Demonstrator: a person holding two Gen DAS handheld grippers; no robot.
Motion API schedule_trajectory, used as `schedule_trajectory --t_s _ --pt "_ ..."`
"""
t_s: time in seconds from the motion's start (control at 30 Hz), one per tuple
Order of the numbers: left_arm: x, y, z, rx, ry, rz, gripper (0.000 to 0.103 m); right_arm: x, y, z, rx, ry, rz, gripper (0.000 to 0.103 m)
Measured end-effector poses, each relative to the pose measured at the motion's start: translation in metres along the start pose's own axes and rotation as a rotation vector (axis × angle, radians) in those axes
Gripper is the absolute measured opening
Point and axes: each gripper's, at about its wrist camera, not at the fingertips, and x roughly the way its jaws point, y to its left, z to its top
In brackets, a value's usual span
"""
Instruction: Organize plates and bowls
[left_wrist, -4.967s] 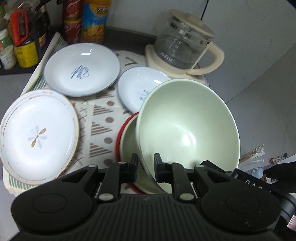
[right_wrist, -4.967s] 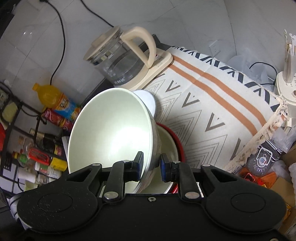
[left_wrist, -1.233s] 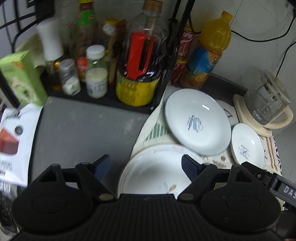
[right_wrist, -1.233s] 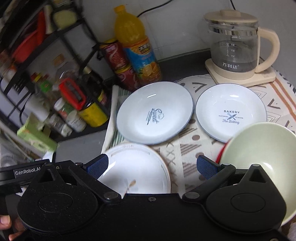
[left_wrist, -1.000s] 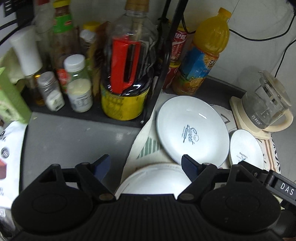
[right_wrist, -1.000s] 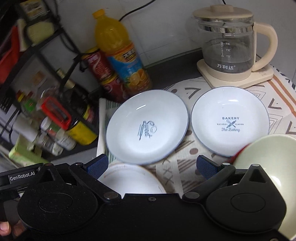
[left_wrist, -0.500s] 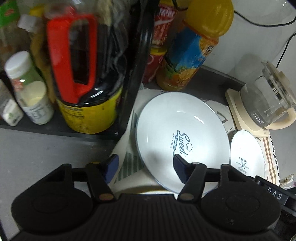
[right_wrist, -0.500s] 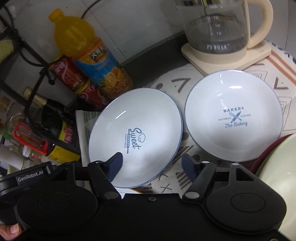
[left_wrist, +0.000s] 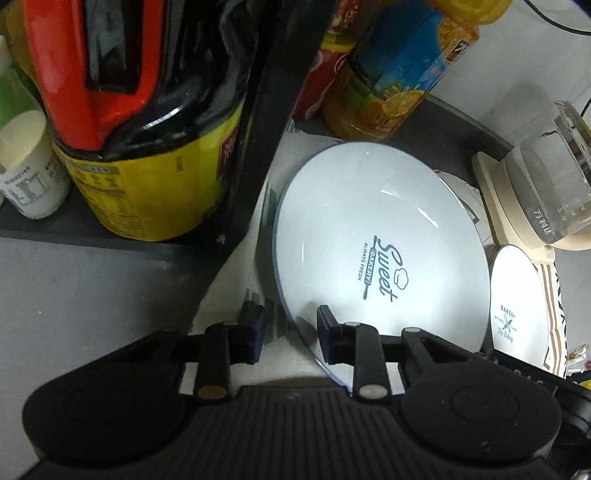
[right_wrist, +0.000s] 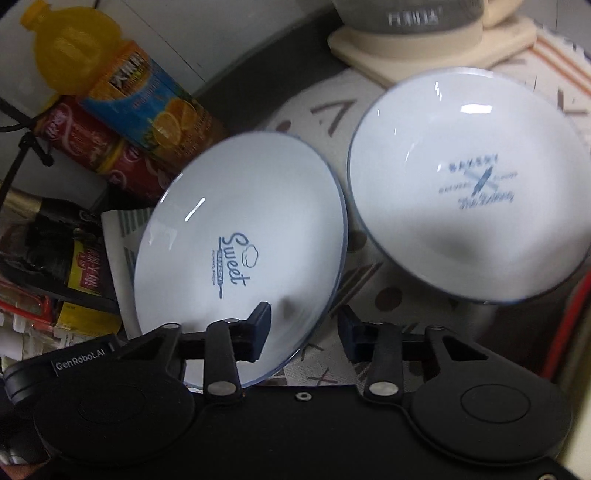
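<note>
The white round plate with the blue word "Sweet" (left_wrist: 380, 258) lies on the patterned cloth (right_wrist: 369, 280) that covers the desk, just beside the black rack post (left_wrist: 266, 122) and in front of the orange juice bottle (left_wrist: 391, 66). Both tongs are at this one plate. The left tongs (left_wrist: 290, 334) have just been closing: one finger is over the cloth outside the rim, the other is over the inside of the plate, so the near left rim stands between them. A gap shows on each side, and I judge the pads do not press yet. The right tongs (right_wrist: 304, 332) have also just been closing, and they straddle the near right rim of the same plate in the same way, one finger above the white inside and one over the cloth. This view is blurred, so I cannot be fully sure, but they seem half open and hold nothing.

The second white plate with the blue word "Bakery" (right_wrist: 469, 184) lies separately, just beside the first and in front of the cream base of the glass kettle (left_wrist: 535, 192). A red edge (right_wrist: 572, 317) shows at the right border of the right wrist view; what it belongs to I cannot tell.

In my judgement the task is in its middle part. These two plates are not yet stacked, and the step now is to grip the "Sweet" plate with both tongs, so the lifting and the stacking are still left
</note>
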Motion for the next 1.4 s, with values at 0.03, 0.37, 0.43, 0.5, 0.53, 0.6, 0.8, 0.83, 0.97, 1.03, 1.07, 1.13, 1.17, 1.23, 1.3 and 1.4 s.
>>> schedule_trajectory --t_s 0.03,0.37,0.43,0.5,0.53,0.6,0.8,0.83,0.97,1.03,1.07,1.13,1.17,1.23,1.3,1.4 --pt "0.002 0.0 0.0 -0.002 0.002 0.0 0.027 0.003 -0.001 0.0 0.005 0.001 0.002 0.037" --pt "0.004 -0.003 -0.003 -0.026 -0.018 -0.029 0.019 0.012 -0.004 0.008 -0.02 -0.049 -0.018 0.017" --pt "-0.002 -0.003 -0.004 -0.012 -0.025 -0.032 0.019 0.01 -0.004 0.009 -0.028 -0.042 -0.018 0.016" --pt "-0.01 -0.009 -0.004 0.019 -0.059 -0.025 0.018 0.005 -0.002 0.007 -0.044 -0.057 -0.021 0.015" --pt "-0.015 -0.01 -0.005 0.028 -0.074 -0.022 0.017 0.0 0.001 0.006 -0.063 -0.072 -0.017 0.015" --pt "-0.023 -0.012 -0.005 0.029 -0.08 -0.022 0.017 -0.008 0.008 0.004 -0.101 -0.095 -0.007 0.014" --pt "-0.049 -0.02 -0.011 0.04 -0.12 -0.01 0.017 -0.025 0.012 0.007 -0.121 -0.09 0.016 0.014" --pt "-0.053 -0.022 -0.012 0.043 -0.123 -0.008 0.017 -0.029 0.012 0.006 -0.127 -0.096 0.02 0.014" --pt "-0.068 -0.026 -0.02 0.046 -0.126 -0.006 0.017 -0.043 0.014 0.002 -0.139 -0.107 0.023 0.015" --pt "-0.072 -0.029 -0.024 0.042 -0.131 -0.004 0.017 -0.051 0.012 -0.002 -0.149 -0.11 0.025 0.015" --pt "-0.075 -0.03 -0.027 0.04 -0.133 -0.002 0.017 -0.055 0.011 -0.004 -0.154 -0.111 0.025 0.015" --pt "-0.084 -0.027 -0.035 0.035 -0.138 0.0 0.017 -0.062 0.008 -0.008 -0.165 -0.11 0.029 0.015" --pt "-0.087 -0.028 -0.039 0.032 -0.139 0.001 0.017 -0.065 0.007 -0.009 -0.172 -0.109 0.031 0.015" --pt "-0.092 -0.028 -0.044 0.024 -0.142 0.002 0.017 -0.07 0.006 -0.013 -0.189 -0.106 0.036 0.015" --pt "-0.097 -0.027 -0.05 0.006 -0.145 0.002 0.017 -0.076 0.004 -0.017 -0.203 -0.103 0.042 0.015" --pt "-0.104 -0.031 -0.057 -0.005 -0.152 0.012 0.017 -0.082 0.003 -0.022 -0.213 -0.096 0.053 0.015"
